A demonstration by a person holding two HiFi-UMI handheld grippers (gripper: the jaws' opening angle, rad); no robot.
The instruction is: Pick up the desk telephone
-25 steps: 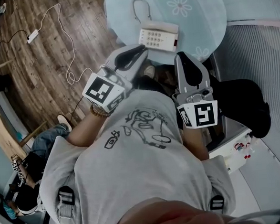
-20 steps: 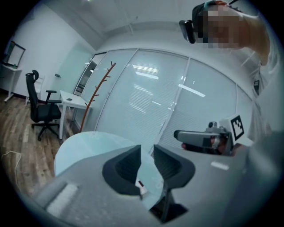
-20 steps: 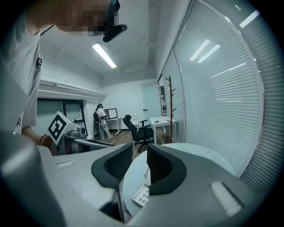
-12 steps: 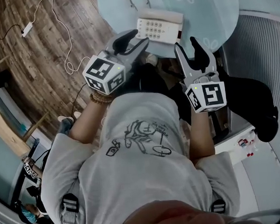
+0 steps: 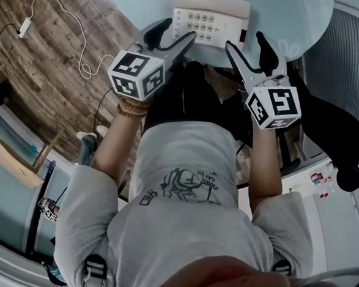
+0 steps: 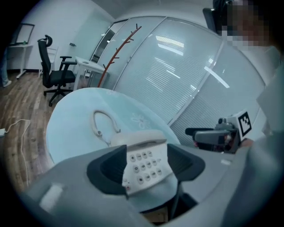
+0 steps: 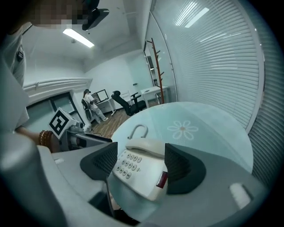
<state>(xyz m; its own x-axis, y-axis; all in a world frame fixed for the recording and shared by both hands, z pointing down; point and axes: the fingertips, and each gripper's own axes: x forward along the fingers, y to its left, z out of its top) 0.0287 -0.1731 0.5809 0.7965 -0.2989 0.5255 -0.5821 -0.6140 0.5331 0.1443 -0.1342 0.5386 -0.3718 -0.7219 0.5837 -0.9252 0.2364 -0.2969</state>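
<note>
The cream desk telephone (image 5: 211,21) sits near the front edge of a round pale-blue table (image 5: 293,15), handset on its cradle and keypad facing me. My left gripper (image 5: 173,35) hangs just short of the phone's left side, its jaws opening with nothing between them. My right gripper (image 5: 246,42) is just short of the phone's right front corner, also opening and empty. In the left gripper view the telephone (image 6: 144,162) shows beyond the left gripper (image 6: 146,167). In the right gripper view the telephone (image 7: 140,170) lies past the right gripper (image 7: 140,165).
The phone's cord loop (image 6: 104,126) lies on the table behind it. A white cable (image 5: 81,48) runs over the wooden floor at left. A black office chair (image 6: 51,71) and a coat stand (image 6: 117,48) stand beyond the table. Blinds (image 7: 222,57) close the right side.
Both grippers have come down and forward towards the telephone. Their jaws, shut a second ago, now stand apart. The phone sits closer to both sets of fingertips.
</note>
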